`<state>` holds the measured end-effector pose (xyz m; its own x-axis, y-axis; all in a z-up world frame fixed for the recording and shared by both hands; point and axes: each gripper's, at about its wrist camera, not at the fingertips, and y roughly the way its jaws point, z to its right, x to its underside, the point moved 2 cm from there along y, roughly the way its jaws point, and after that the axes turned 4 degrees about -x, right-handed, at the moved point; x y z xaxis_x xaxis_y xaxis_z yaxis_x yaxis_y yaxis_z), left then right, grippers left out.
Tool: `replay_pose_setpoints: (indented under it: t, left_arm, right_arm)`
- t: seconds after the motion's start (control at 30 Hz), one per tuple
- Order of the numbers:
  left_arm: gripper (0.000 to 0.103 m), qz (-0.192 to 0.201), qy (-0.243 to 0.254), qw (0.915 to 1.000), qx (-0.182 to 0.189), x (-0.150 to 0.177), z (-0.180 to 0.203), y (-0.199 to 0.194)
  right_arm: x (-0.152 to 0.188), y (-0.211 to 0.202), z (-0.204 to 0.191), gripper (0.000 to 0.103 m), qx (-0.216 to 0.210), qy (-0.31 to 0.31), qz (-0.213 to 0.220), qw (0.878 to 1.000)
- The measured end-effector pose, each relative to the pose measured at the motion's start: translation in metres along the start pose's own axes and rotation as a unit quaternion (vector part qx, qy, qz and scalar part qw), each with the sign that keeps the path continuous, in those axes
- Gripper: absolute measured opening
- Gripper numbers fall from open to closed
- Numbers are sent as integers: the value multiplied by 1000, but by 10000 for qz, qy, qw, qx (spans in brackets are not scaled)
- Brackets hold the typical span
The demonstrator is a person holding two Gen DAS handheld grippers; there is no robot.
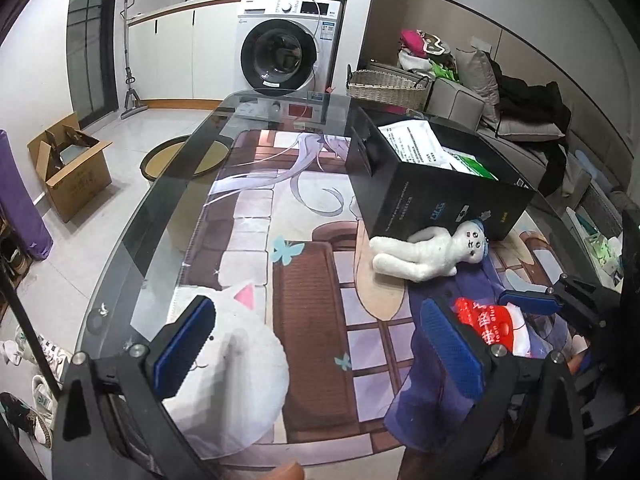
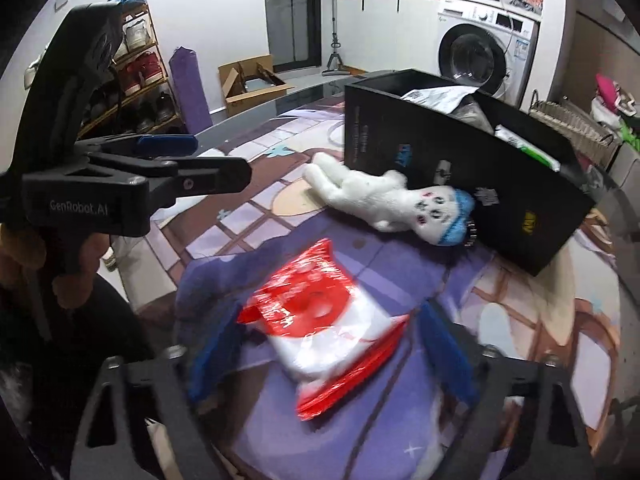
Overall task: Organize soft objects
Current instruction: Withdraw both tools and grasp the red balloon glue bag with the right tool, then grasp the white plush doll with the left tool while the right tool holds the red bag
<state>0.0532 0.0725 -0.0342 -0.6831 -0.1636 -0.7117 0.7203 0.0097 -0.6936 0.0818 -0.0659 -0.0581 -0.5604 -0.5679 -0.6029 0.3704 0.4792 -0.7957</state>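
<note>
A red and white plastic pack point(image 2: 324, 320) lies on the printed mat, between the open blue fingers of my right gripper point(image 2: 328, 356); contact is unclear. The pack also shows in the left wrist view point(image 1: 496, 326). A white plush doll with a blue cap point(image 2: 400, 204) lies against the black open box point(image 2: 460, 168), also seen from the left point(image 1: 432, 252) beside the box point(image 1: 432, 184). My left gripper point(image 1: 316, 356) is open, its left finger next to a white cat plush point(image 1: 236, 372). The left gripper shows in the right wrist view point(image 2: 168, 152).
The glass table point(image 1: 168, 184) carries a printed mat. The box holds paper and packets. A washing machine point(image 1: 288, 48), cardboard box point(image 1: 68, 164), wicker basket point(image 1: 384, 84) and sofa with clothes stand beyond. A shoe rack point(image 2: 136, 72) is at left.
</note>
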Motion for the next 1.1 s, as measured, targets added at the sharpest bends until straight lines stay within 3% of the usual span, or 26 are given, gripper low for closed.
replay_pose_setpoints:
  t: [0.3, 0.6, 1.1]
  left_arm:
    - [103, -21, 91, 10000, -22, -3, 11, 2]
    - [103, 13, 307, 9995, 37, -7, 29, 5]
    - [103, -112, 925, 9956, 78, -30, 72, 32]
  right_arm:
    - [7, -12, 10, 61, -79, 39, 131, 9999]
    - [11, -33, 18, 59, -194, 162, 396, 9989]
    - [22, -77, 68, 59, 145, 786, 837, 9933]
